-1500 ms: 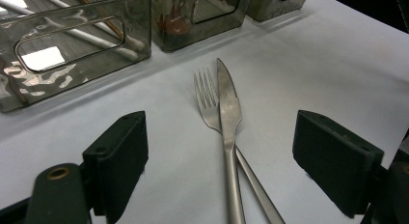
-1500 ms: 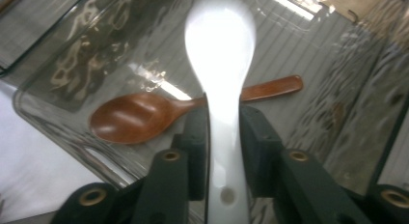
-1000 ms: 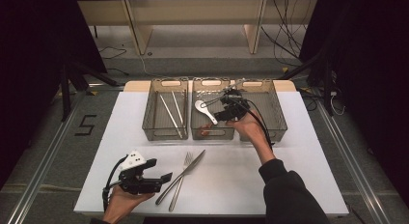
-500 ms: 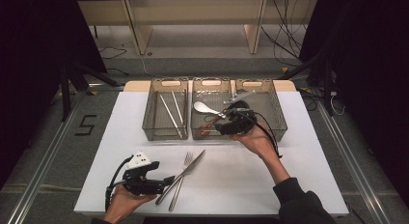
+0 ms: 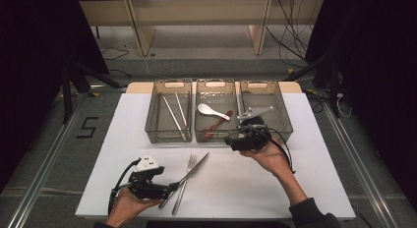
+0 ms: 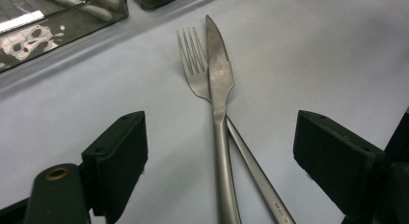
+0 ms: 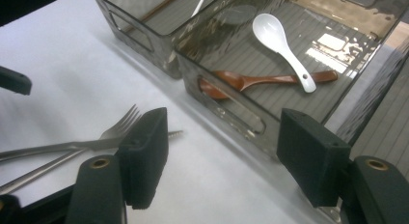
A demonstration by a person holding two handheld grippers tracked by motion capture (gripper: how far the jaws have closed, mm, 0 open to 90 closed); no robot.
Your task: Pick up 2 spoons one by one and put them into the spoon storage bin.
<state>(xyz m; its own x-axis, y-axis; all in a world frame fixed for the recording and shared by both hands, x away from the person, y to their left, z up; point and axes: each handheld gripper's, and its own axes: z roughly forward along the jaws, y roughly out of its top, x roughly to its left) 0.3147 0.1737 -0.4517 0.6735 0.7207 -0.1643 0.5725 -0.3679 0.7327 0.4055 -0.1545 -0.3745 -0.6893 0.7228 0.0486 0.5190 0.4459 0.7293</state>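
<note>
On the white table (image 5: 295, 188), a knife (image 5: 194, 170) and a fork (image 5: 184, 186) lie crossed near the front edge, the knife resting on top of the fork, tips pointing toward the far side. The left gripper (image 5: 169, 187) sits low at the near left, just beside the handles of both; in the left gripper view its jaws stand wide apart with the knife (image 6: 219, 103) and fork (image 6: 193, 69) lying on the table between them, untouched by either pad. The right gripper (image 5: 230, 139) hovers by the near wall of the middle bin (image 5: 215, 135), held from the right by the person's right hand (image 5: 268, 156). Its jaws have just been opening and stand wide with nothing between them. In the right gripper view a white spoon (image 7: 282, 45) lies across a brown wooden spoon (image 7: 270, 80) on the floor of the middle bin (image 7: 231, 110), and the fork (image 7: 115, 130) and knife lie to the left on the table. The left bin (image 5: 152, 125) holds a pair of pale chopsticks (image 5: 176, 115), while the right bin (image 5: 282, 115) is farthest right, side by side with the others along the table's far half.
</note>
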